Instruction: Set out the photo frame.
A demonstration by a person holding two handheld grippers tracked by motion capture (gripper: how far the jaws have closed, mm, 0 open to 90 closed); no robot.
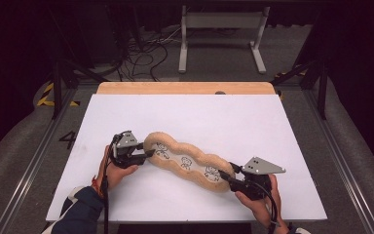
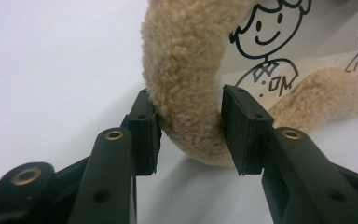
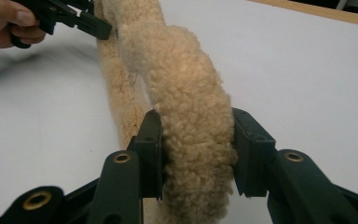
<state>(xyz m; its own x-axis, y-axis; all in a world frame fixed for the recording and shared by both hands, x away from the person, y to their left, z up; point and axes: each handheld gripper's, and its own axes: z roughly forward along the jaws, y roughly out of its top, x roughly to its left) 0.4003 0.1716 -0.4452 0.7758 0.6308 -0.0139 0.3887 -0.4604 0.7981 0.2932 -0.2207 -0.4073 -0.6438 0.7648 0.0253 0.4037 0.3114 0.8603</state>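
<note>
A long tan fleece cushion (image 1: 187,163) with cartoon figures printed on its pale middle lies slantwise on the white table (image 1: 199,117). My left gripper (image 1: 148,154) holds its upper-left end. In the left gripper view the pads (image 2: 144,135) press on both sides of the fleece rim (image 2: 186,60), beside a printed smiling figure (image 2: 261,42). My right gripper (image 1: 229,174) holds the lower-right end. In the right gripper view its jaws squeeze the thick fleece roll (image 3: 186,84), and the left gripper (image 3: 74,18) shows farther off on the other end.
A wooden strip (image 1: 185,87) runs along the table's far edge. Beyond it on the floor are a white metal stand (image 1: 221,34) and loose cables (image 1: 146,53). White tabletop lies open behind and to both sides of the cushion.
</note>
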